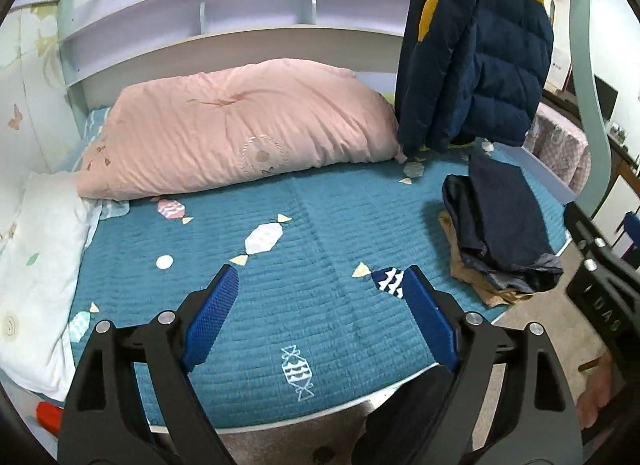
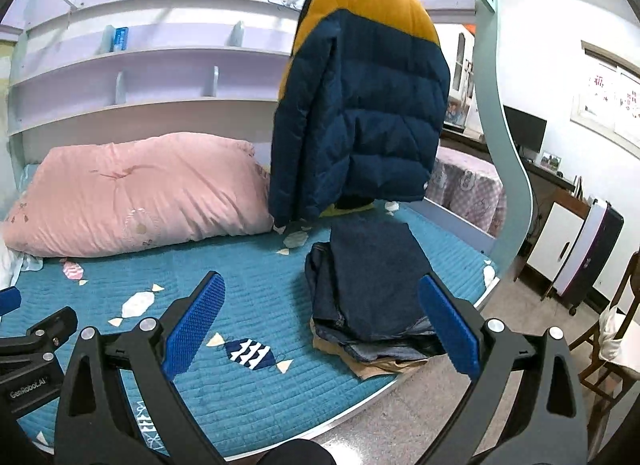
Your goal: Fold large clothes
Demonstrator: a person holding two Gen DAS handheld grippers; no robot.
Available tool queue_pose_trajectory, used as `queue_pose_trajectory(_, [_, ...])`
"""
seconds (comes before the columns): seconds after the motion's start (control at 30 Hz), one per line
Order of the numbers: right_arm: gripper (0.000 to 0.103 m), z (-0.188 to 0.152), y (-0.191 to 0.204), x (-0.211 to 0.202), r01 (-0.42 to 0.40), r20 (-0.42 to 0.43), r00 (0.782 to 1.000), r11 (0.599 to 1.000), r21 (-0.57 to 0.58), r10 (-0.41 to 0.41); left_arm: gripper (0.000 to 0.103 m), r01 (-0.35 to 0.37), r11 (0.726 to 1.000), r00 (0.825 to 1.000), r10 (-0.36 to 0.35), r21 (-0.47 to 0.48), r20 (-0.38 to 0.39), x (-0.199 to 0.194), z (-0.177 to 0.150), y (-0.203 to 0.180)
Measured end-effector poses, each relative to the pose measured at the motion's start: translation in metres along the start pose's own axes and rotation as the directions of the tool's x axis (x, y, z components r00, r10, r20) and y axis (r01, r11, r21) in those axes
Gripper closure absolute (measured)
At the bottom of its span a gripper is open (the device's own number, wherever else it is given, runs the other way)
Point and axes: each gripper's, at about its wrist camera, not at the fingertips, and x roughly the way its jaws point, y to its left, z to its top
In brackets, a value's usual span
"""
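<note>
Puffer jacket [image 2: 360, 113], navy and yellow: hanging above bed [image 1: 320, 325]. Folded clothes pile [image 2: 372, 297]: on bed. Left gripper [image 1: 320, 297], right gripper [image 2: 320, 317]: jaws apart, empty.

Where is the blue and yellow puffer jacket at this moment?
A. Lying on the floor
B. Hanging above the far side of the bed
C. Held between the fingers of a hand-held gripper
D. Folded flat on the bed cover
B: the puffer jacket hangs upright over the bed, beside the pink pillow and behind the folded stack of clothes.

Bed [image 1: 320, 337]: pink duvet [image 1: 240, 133], folded clothes pile [image 1: 500, 233], white pillow [image 1: 40, 265].
</note>
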Motion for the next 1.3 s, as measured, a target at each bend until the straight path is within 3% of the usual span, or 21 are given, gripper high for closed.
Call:
queue_pose_trajectory(0.53, [0.008,-0.001,0.017,-0.047,0.011,0.076,0.997,1.000,0.019,-0.012,0.018,-0.048,0.999,0.993,0.050,-0.024,0.103,-0.052,-0.006,0.022])
queue_pose_trajectory(1.3, [0.008,0.004,0.024,-0.090,0.019,0.188,0.982,0.999,0.033,-0.024,0.014,-0.003,1.000,0.980,0.000,0.015,0.199,-0.094,-0.012,0.026])
